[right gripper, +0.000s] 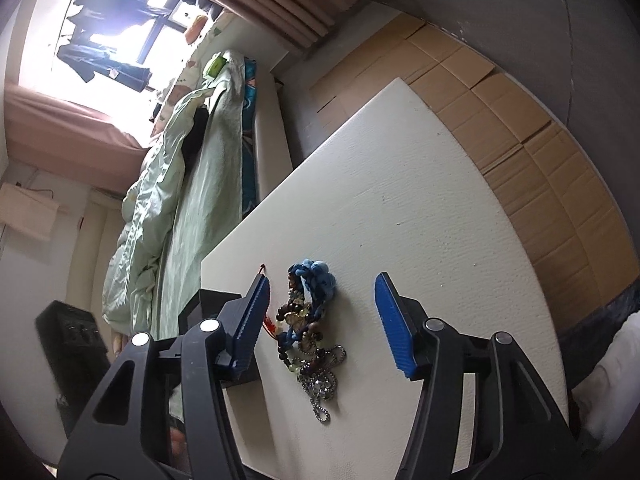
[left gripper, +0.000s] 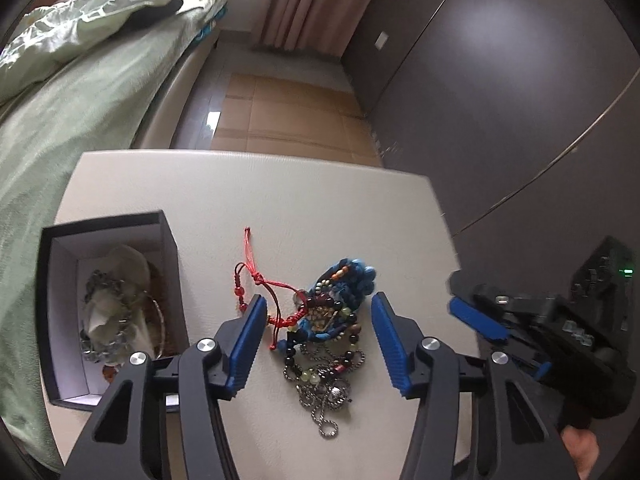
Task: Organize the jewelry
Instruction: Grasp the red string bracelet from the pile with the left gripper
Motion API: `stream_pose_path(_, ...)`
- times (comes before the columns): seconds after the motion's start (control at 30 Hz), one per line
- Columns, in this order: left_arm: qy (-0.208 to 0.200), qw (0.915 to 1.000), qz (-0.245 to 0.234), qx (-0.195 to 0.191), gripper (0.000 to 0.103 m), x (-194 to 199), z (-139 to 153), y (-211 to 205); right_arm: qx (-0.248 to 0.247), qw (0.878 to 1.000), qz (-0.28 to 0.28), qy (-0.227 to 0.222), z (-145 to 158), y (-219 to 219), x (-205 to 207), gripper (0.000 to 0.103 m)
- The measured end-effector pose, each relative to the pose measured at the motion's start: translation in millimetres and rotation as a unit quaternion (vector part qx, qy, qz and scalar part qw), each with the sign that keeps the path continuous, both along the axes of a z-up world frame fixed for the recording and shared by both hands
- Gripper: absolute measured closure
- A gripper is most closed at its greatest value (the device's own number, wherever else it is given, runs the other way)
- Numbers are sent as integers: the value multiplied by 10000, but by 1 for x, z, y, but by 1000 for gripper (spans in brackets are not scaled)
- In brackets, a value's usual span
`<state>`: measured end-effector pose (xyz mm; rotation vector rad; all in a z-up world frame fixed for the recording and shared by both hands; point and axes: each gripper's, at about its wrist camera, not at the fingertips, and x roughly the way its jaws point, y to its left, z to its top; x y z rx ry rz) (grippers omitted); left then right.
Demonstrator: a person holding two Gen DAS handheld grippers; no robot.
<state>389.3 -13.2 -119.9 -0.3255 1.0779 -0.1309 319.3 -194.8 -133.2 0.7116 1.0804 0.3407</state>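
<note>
A tangled pile of jewelry point(left gripper: 328, 332) lies on the white table point(left gripper: 280, 208): a blue beaded cord bracelet, dark and green bead strings and a silver ball chain point(left gripper: 326, 412). A red knotted cord bracelet point(left gripper: 260, 280) trails to its left. My left gripper point(left gripper: 319, 316) is open and hovers over the pile, fingers on either side. An open black box point(left gripper: 108, 312) at the left holds a silver chain bracelet, a bangle and pale cloth. My right gripper point(right gripper: 322, 294) is open above the same pile point(right gripper: 310, 332); it also shows in the left wrist view point(left gripper: 480, 320) at the right.
A bed with green sheets point(left gripper: 60, 120) runs along the table's left side. Flattened cardboard point(left gripper: 288, 112) covers the floor beyond the table. A dark wardrobe wall point(left gripper: 500, 80) stands at the right. The box point(right gripper: 208, 308) is mostly hidden behind my right gripper's left finger.
</note>
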Motion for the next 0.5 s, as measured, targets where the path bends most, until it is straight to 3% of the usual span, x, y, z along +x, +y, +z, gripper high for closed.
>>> stream_pose_path(0.23,336,9985,225,381,51,19,-28,-3,-18,10000,-12,47,-2,2,3,47)
stream_pose_path(0.5,335,9968,366,634,55,30,-29,-4,-95,9999,47,92,-5,10,10,47)
